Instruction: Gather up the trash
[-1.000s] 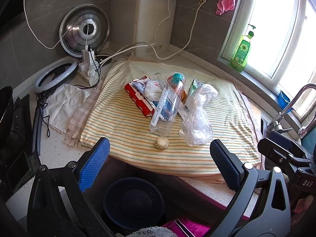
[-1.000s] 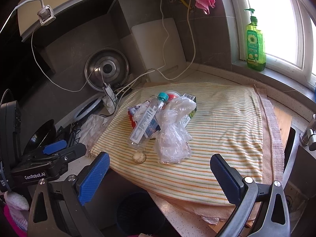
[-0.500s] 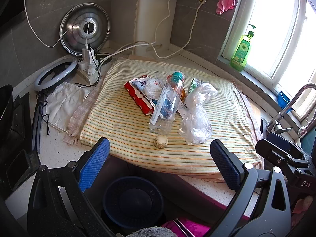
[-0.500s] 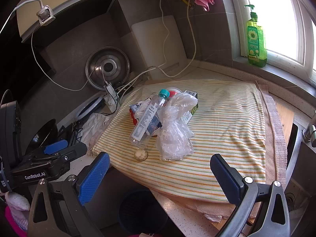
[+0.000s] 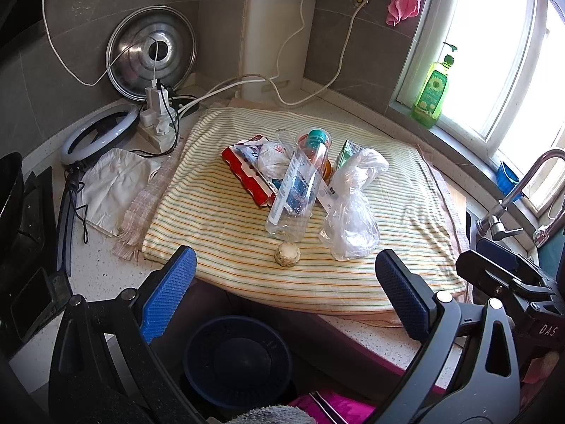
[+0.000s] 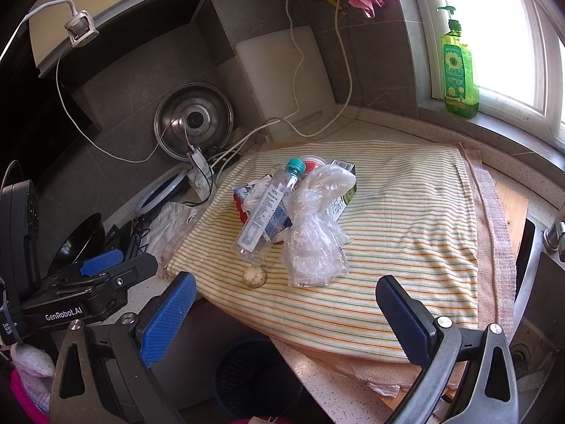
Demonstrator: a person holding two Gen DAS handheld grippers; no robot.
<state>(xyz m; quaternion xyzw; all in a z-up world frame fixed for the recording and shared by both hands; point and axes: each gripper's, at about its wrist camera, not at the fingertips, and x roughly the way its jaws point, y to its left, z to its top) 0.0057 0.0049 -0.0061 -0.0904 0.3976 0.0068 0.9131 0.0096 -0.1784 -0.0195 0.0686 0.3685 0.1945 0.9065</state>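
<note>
A pile of trash lies on a striped cloth point(image 5: 219, 212) point(image 6: 406, 233): a clear plastic bottle point(image 5: 296, 190) point(image 6: 266, 215) with a teal cap, a crumpled clear plastic bag point(image 5: 349, 212) point(image 6: 314, 233), a red wrapper point(image 5: 247, 173), a green carton point(image 5: 348, 152) point(image 6: 344, 190) and a small round beige piece point(image 5: 287, 254) point(image 6: 254, 276) nearest the front edge. A dark blue bin point(image 5: 240, 360) point(image 6: 257, 378) stands on the floor below the counter edge. My left gripper point(image 5: 286, 296) and right gripper point(image 6: 286, 318) are both open and empty, short of the cloth's front edge.
A steel pot lid point(image 5: 152, 53), power strip with cables point(image 5: 157, 123), ring light point(image 5: 99, 134) and white cloth point(image 5: 113, 183) sit left of the striped cloth. A white cutting board point(image 5: 275, 39) leans at the back. A green soap bottle point(image 6: 457, 67) stands on the sill; a faucet point(image 5: 522, 190) is right.
Both views have shifted slightly; the trash pile sits a little farther and higher in the right wrist view. Nothing on the cloth has moved. Both grippers stay open.
</note>
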